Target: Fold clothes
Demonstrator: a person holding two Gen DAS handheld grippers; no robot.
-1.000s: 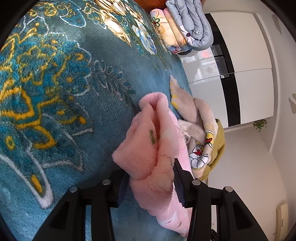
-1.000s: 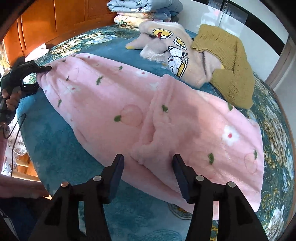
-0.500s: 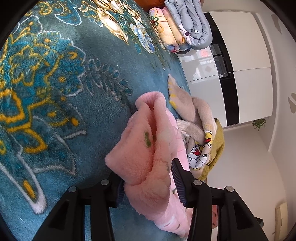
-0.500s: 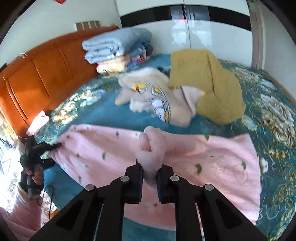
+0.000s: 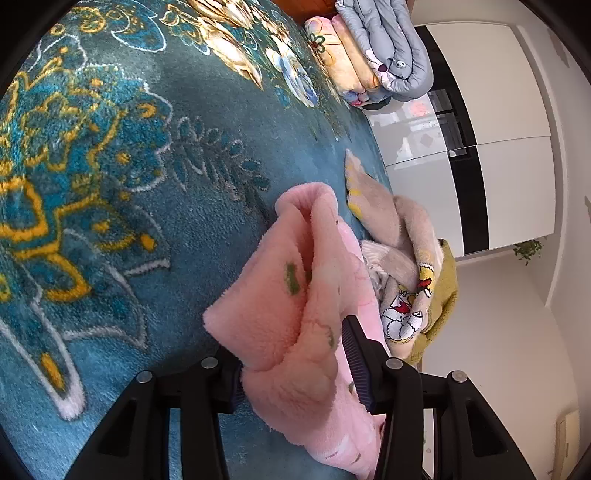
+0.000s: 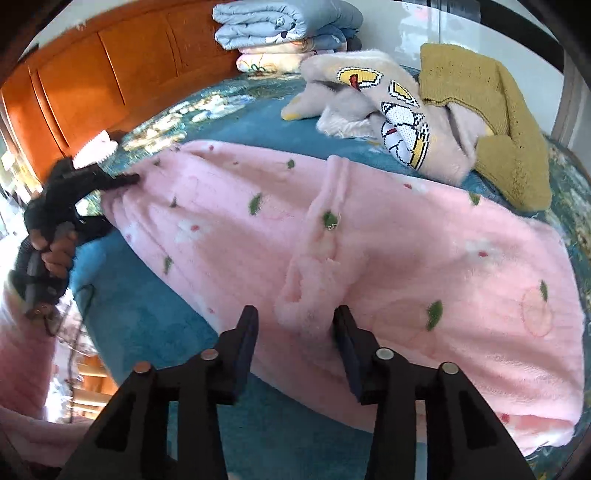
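Pink fleece garment (image 6: 388, 236): left gripper (image 5: 295, 362) clamps its edge, right gripper (image 6: 295, 332) parted around its ridge.

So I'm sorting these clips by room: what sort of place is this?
Most likely a bedroom: clothes lie on a bed with a teal floral blanket, a wooden headboard stands behind it, and folded quilts are stacked at its head.

Folded quilts (image 6: 284, 26) stacked beside wooden headboard (image 6: 92, 88).
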